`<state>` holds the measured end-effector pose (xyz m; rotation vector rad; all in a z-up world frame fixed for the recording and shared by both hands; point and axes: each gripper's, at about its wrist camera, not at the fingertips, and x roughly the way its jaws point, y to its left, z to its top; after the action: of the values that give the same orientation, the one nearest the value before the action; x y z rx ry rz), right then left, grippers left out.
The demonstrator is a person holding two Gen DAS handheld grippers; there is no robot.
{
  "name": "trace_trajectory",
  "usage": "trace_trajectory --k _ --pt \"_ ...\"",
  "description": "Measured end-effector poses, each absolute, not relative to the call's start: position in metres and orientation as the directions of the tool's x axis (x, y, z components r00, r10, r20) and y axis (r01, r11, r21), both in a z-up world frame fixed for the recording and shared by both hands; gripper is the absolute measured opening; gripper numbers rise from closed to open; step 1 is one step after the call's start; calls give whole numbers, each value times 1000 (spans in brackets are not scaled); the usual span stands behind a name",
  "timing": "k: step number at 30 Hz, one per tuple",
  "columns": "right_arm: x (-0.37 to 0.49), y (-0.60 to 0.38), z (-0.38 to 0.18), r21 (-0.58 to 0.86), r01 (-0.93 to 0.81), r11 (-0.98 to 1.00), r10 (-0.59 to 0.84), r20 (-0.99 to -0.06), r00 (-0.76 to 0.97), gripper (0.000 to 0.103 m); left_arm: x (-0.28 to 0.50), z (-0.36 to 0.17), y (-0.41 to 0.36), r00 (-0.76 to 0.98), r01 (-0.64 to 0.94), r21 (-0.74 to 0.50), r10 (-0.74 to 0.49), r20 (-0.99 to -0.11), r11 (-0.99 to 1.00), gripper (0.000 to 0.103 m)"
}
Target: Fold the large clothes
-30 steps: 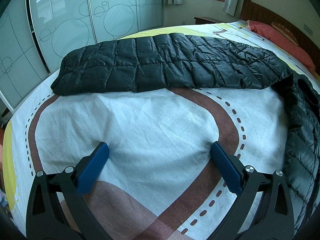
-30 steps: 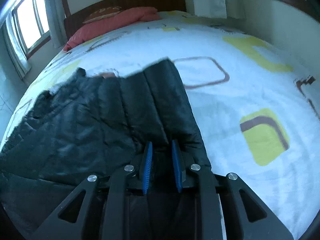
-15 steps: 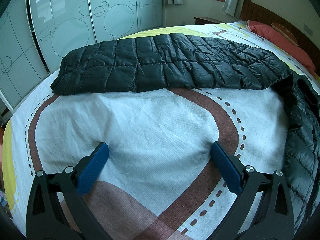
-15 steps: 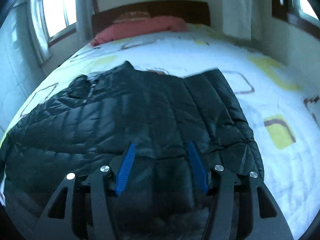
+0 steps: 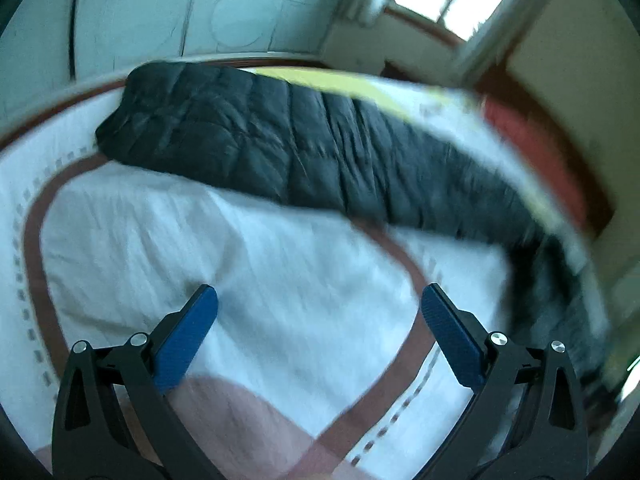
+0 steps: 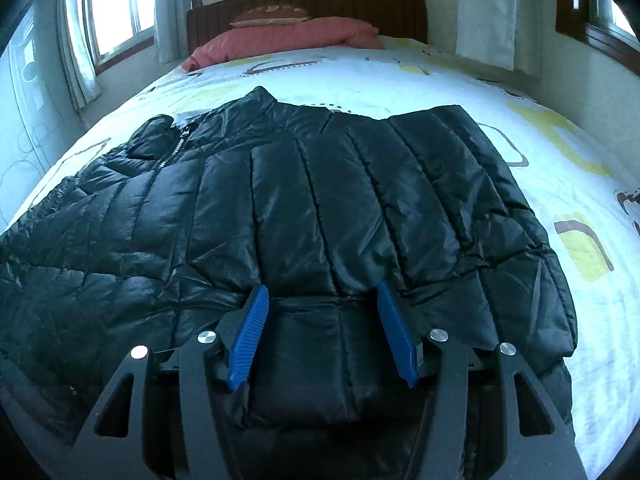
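Black jacket [image 6: 304, 208] lies spread on the bed [image 6: 460, 80], one sleeve [image 5: 304, 148] stretched across the bedspread. Right gripper [image 6: 322, 292] wide, holding nothing, poised over the folded-in sleeve. Left gripper [image 5: 318, 294] wide, empty, above bare bedspread [image 5: 240, 264]. Left view blurred.

We see bed [image 6: 400, 80], white sheet with yellow and brown rounded-square print. Black puffer jacket [image 6: 320, 208] lies spread directly on it, one sleeve folded across body, collar toward headboard. Pink pillow [image 6: 288, 36] at head end, patterned cushion [image 6: 272, 14] on top of it. In blurred left wrist view, jacket sleeve [image 5: 300, 148] stretches across sheet [image 5: 240, 272].
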<state>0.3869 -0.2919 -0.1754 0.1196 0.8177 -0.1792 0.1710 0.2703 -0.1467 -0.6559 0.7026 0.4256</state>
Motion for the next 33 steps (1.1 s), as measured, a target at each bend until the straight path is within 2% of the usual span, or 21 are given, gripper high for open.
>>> trace_trajectory --k 4,9,14,15,16,17,18,19,20,23,27,33 --pt "384 -292 -175 43 205 978 -109 -730 675 57 170 -152 323 764 -557 -548 126 -633 624 101" --pt "380 -294 -174 49 204 978 -105 -725 680 57 179 -154 375 789 -580 -614 183 -586 535 101" --pt "379 -295 -173 46 203 978 -108 -721 684 57 187 -150 395 784 -598 -630 202 -586 495 100" --pt "379 -294 -173 47 203 978 -108 -721 684 57 185 -150 395 779 -609 -629 216 -588 483 93" --pt "379 -295 -173 47 204 978 -108 -720 686 57 184 -149 393 744 -656 -601 258 -616 456 71" --pt "379 -295 -173 47 204 978 -108 -719 686 57 182 -149 393 712 -694 -579 290 -639 429 57" --pt "379 -295 -173 46 205 978 -110 -719 687 57 181 -148 394 704 -704 -573 310 -638 419 50" --pt "379 -294 -173 45 205 978 -111 -718 687 57 181 -147 396 705 -704 -569 318 -634 426 26" --pt "379 -294 -173 44 205 978 -112 -718 687 57 185 -147 399 721 -685 -577 299 -625 445 10" --pt "379 -294 -173 47 204 978 -109 -718 687 57 191 -137 394 717 -687 -552 316 -621 473 7" --pt "379 -295 -173 46 203 978 -109 -718 687 57 213 -105 357 765 -619 -500 320 -559 606 7" --pt "379 -295 -173 47 204 978 -109 -717 688 57 263 -57 233 860 -379 -375 172 -481 846 7"
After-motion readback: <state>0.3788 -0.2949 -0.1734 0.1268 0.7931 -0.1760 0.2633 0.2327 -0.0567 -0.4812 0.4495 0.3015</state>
